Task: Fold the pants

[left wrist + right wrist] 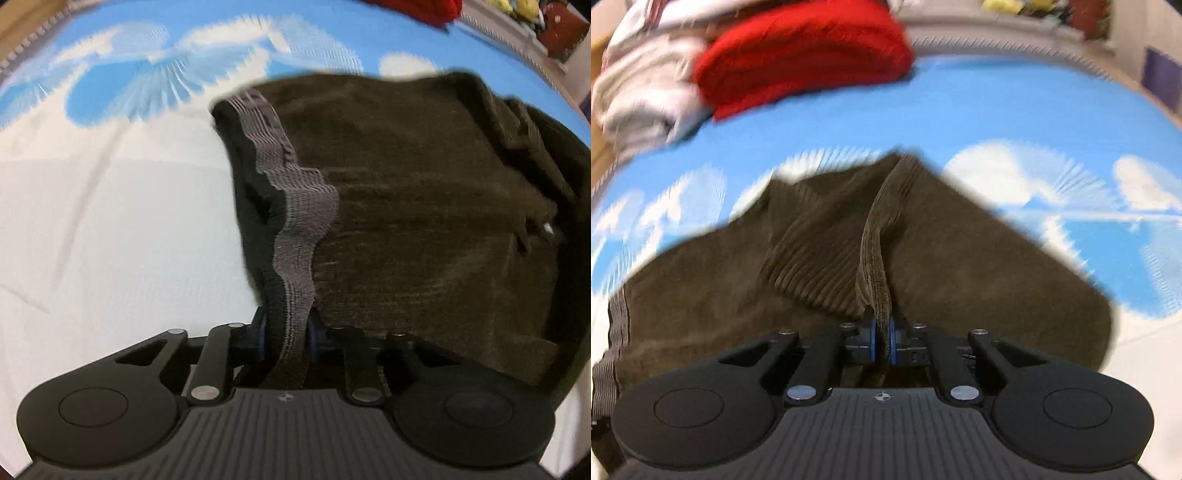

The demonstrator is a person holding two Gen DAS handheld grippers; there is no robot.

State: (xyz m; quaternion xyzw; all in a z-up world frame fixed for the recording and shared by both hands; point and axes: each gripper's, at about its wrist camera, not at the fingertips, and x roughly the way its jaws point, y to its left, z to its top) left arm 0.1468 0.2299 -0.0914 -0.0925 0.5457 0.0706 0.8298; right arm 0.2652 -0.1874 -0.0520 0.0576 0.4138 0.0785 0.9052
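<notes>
Two grippers were clenched on the brown corduroy pants (960,266) lying on the cloud-print bed sheet (110,221): left gripper (286,339) on the grey waistband (299,218), right gripper (882,341) on a raised fabric ridge. The cloth looked soft, limp and light, best held at waistband and seams. Its long axis could not be judged; the waistband faced left.

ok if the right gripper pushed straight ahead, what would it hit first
The pants themselves: the right gripper is shut on a raised corduroy fold that runs ahead of it. Beyond lies the sheet; the red pile sits off to the left, probably out of line.
</notes>
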